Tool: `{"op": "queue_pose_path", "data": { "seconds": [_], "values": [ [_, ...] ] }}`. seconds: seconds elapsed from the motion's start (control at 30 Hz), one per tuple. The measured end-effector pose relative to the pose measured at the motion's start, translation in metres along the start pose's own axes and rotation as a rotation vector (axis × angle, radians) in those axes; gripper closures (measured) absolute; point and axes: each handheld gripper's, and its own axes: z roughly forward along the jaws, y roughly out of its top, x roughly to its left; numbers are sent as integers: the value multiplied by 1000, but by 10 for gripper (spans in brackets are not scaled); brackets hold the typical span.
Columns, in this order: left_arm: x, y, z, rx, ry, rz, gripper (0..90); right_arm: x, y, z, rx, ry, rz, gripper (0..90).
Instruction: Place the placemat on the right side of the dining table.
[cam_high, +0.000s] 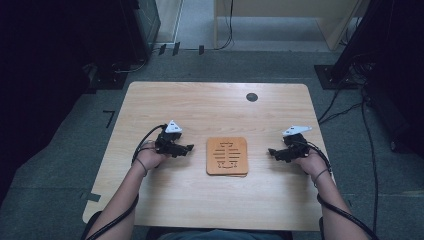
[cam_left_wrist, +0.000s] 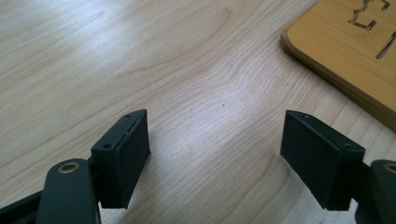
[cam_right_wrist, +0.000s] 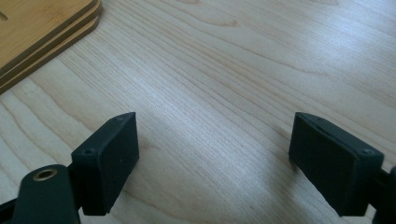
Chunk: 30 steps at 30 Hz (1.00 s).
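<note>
Centrally, on a pale wooden table (cam_high: 200, 200), lies a stack of square wooden trivets (cam_high: 227, 156) with cut-out slots. Flanked by left gripper (cam_high: 190, 148) and right gripper (cam_high: 270, 151), each near the stack's side, not touching. Jaws of both apart, with bare tabletop between them. Small dark round hole (cam_high: 252, 97) near the far edge.

Wooden table (cam_high: 165, 107); black grommet (cam_high: 252, 97)
</note>
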Motion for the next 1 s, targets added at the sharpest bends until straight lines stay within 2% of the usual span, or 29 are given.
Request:
{"op": "queue_pose_path", "data": {
  "seconds": [0.13, 0.33, 0.4, 0.73, 0.87, 1.0],
  "values": [
    [-1, 0, 1, -4, 0, 6, 224, 1, 0, 1, -11, -8, 13, 140],
    [1, -2, 1, -3, -3, 34, 210, 2, -4, 7, -84, -37, 47, 128],
    [0, -2, 1, -4, -2, 49, 195, 2, -5, 7, -93, -39, 47, 120],
    [-3, -3, 4, -25, 14, 28, 168, 1, -1, 11, -88, -35, 45, 88],
    [-6, -3, 7, -23, 16, 24, 103, 2, 2, 14, -79, -45, 57, 56],
    [-6, -2, 7, -25, 20, 21, 101, 4, 4, 16, -71, -51, 62, 25]
  ]
}}
